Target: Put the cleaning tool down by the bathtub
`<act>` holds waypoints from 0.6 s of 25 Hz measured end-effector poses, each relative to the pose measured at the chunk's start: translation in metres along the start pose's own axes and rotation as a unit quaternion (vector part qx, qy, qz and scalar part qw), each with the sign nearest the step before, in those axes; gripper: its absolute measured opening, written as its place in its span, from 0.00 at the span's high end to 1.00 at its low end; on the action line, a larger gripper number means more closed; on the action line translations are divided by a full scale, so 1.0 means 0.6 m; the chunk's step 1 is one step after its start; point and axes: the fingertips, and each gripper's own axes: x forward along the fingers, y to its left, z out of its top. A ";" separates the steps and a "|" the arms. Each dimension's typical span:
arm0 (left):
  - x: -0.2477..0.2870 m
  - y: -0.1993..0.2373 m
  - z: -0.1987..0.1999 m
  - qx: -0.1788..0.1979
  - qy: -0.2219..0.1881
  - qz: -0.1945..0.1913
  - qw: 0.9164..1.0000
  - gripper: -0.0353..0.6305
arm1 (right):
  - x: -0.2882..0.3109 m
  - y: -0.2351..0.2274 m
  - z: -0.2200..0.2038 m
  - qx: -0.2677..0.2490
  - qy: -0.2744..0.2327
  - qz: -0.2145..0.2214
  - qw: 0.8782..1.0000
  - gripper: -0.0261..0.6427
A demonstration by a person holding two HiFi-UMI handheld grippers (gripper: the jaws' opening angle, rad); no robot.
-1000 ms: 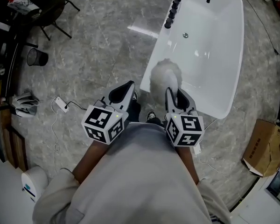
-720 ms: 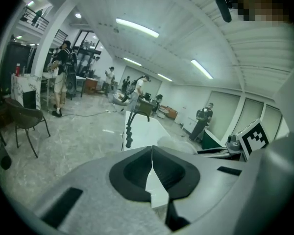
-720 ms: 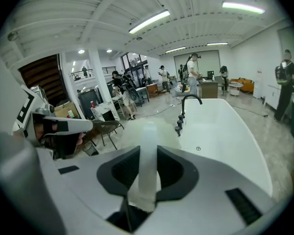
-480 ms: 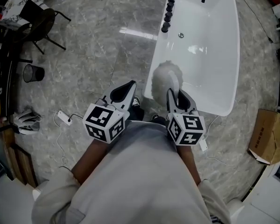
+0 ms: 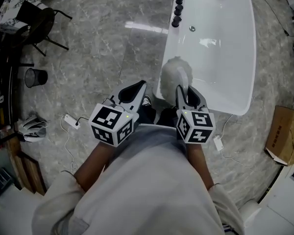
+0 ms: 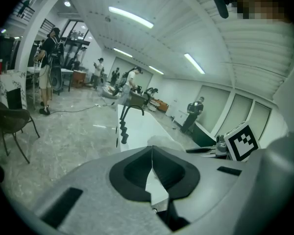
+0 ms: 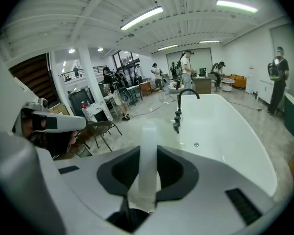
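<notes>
Two tongs sit nearest us: our left tongs point(image 5: 137, 87) are clenched on nothing, while our right tongs point(image 5: 185, 93) clamp the pale handle of the cleaning tool point(image 5: 175, 73). Its long axis runs straight ahead from them, fluffy head over the near rim of the bathtub point(image 5: 225, 67); the floor point(image 5: 112, 53) beside it lies leftward.

Head view: far end of bathtub point(image 5: 220, 43) & its tap fittings point(image 5: 177, 13) cut off by top edge. Of the cleaning tool point(image 5: 175, 75) only the fluffy head shows; rest hidden under right claw point(image 5: 187, 96). Shoes point(image 5: 147, 103) mostly covered by left claw point(image 5: 135, 91) & torso. Cardboard box point(image 5: 285, 136) cut by right edge. Right gripper view: handle point(image 7: 148, 155) blurred, lower end lost inside claw. Ppl at back point(image 7: 186, 67) too small to make out.
</notes>
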 end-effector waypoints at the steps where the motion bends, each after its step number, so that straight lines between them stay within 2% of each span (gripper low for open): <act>1: 0.002 -0.001 -0.001 0.000 0.002 0.001 1.000 0.93 | 0.005 -0.002 -0.002 0.000 0.002 0.001 1.000 0.85; 6: 0.018 0.001 -0.004 0.000 0.008 0.017 1.000 0.93 | 0.026 -0.016 -0.007 0.000 0.012 0.014 1.000 0.85; 15: 0.023 -0.008 -0.015 -0.022 0.010 0.037 0.999 0.93 | 0.051 -0.045 -0.018 -0.002 0.031 0.025 0.999 0.85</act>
